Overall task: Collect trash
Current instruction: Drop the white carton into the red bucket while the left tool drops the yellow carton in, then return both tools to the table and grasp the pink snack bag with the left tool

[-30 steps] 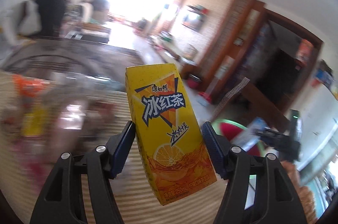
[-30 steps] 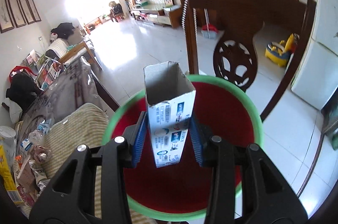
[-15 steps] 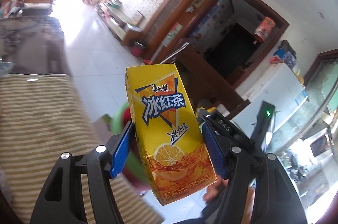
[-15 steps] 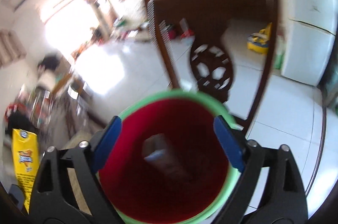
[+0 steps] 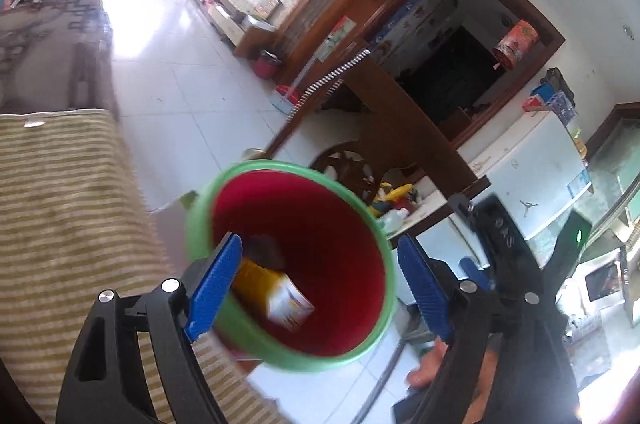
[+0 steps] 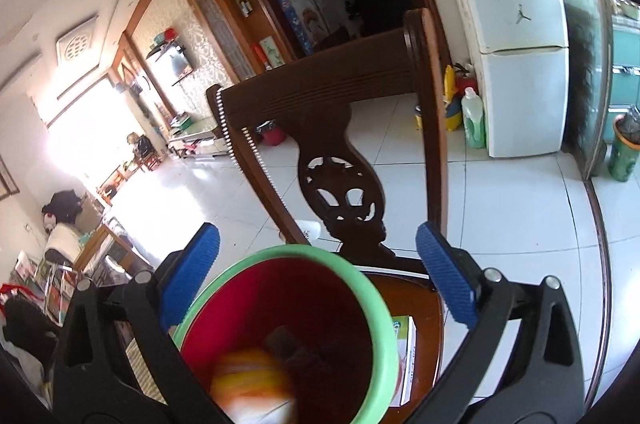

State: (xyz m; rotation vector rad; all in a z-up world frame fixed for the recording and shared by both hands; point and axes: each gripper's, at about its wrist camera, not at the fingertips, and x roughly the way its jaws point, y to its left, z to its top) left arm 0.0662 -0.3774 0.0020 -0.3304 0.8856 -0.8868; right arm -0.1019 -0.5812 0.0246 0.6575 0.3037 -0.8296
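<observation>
Carton (image 5: pixel 276 292) below left gripper (image 5: pixel 320 284), seemingly unheld

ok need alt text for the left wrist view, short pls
A yellow drink carton lies inside a red bin with a green rim, seen from just above between the left gripper jaws, which are opening with nothing held. A striped cloth covers the surface to the left, and a carved wooden chair stands behind the bin.
</observation>
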